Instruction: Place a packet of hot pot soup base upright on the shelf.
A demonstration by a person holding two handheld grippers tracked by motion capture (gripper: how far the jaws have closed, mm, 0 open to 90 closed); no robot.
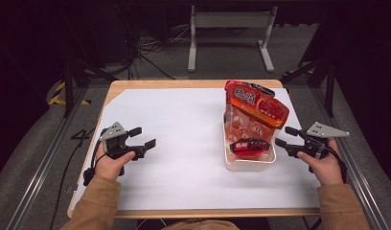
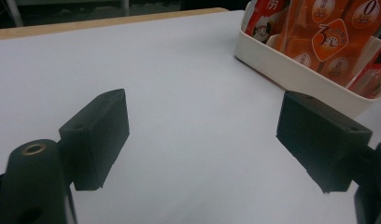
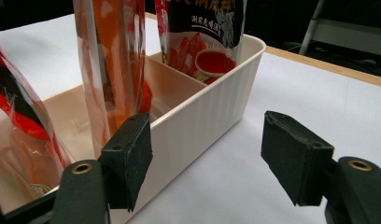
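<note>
Packets (image 1: 255, 112) are standing in a cream bin (image 1: 248, 164) at about two o'clock on the white table (image 1: 184, 143), and I am sitting just off the bin's right wall. I am holding my right claw (image 1: 285, 136) with its jaws spread wide and nothing between them. In the right gripper view one pad (image 3: 132, 156) is hovering over the bin's rim and the other (image 3: 291, 154) over bare table, so the wall is lying between them, untouched.

Working outward: nearest me a clear orange pouch (image 3: 111, 65) is standing upright against the divider, a dark sauce packet (image 3: 200, 32) is leaning at the far end, and a red one (image 3: 20, 130) is slumping at nine o'clock. My left claw (image 1: 142, 137) is waiting well apart at nine o'clock on the table, jaws open and empty too.

I am judging these packets light, soft and glossy, likely slippery film that crumples under a squeeze. I would be pinching a flat top seam, where the film is doubled and stiffer. The bin looks like stiff ribbed plastic, light enough to skid if nudged.
</note>
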